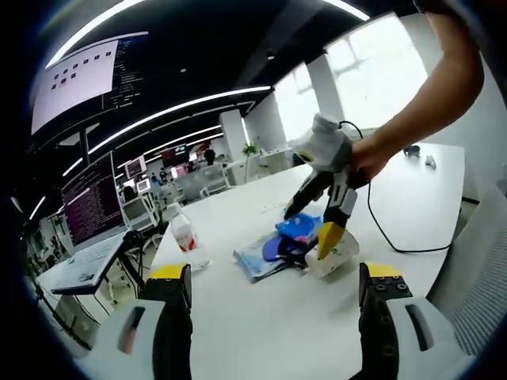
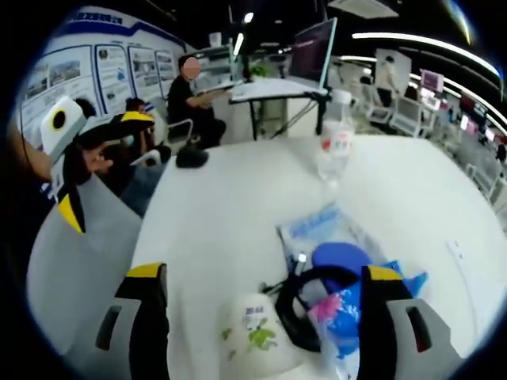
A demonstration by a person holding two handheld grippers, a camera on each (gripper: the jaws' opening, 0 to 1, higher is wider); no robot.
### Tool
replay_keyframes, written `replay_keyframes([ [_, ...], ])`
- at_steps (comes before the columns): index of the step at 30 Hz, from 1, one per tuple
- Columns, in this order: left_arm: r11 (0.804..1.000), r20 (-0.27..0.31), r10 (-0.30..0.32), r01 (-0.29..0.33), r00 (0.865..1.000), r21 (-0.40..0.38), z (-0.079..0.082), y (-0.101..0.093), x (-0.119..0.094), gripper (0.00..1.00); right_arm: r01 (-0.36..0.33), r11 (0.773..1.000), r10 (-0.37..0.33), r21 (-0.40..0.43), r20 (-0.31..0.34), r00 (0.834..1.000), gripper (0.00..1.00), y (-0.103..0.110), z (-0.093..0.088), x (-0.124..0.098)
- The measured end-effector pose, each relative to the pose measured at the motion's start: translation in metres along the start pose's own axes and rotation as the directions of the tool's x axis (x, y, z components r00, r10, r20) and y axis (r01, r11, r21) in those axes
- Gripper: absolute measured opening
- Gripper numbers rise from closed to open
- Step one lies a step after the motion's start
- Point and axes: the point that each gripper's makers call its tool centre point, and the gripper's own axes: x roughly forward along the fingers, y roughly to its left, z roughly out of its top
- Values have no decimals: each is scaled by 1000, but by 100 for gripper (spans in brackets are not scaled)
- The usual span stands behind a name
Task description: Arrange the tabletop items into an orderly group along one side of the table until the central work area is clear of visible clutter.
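A small pile lies on the white table (image 1: 261, 317): a white round pack (image 1: 334, 259), a dark blue cap-like item (image 1: 299, 228) and a pale blue packet (image 1: 255, 263). My right gripper (image 1: 310, 228), held by a hand, hangs open just over the pile. In the right gripper view the white pack (image 2: 253, 328), a black looped item (image 2: 301, 313), the blue item (image 2: 342, 257) and a pink-and-blue packet (image 2: 337, 313) lie between its open jaws (image 2: 265, 273). My left gripper (image 1: 275, 273) stands open, short of the pile, and appears at the left (image 2: 103, 162).
A clear water bottle (image 1: 186, 237) (image 2: 334, 146) stands beyond the pile. A black cable (image 1: 388, 233) runs across the table's right part. A small black object (image 2: 192, 157) lies near the far edge. A desk with a monitor (image 1: 91, 198) stands beside the table, where people sit.
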Motion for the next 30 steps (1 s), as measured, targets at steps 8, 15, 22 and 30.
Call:
replay_keyframes([
  [8,1000,3,-6,6,1000,6,1,-1,0,86,-40,998,36,-53,-80,996,95,10,-17,-12],
  [15,1000,7,-5,5,1000,10,2,-2,0,86,-74,995,63,-59,-173,983,88,15,-34,-15],
  [22,1000,4,-9,9,1000,15,1,-2,0,85,-125,991,108,-54,-250,962,81,25,-49,-11],
  [30,1000,4,-7,7,1000,19,1,-2,0,85,-145,988,119,-56,-329,937,71,24,-64,-7],
])
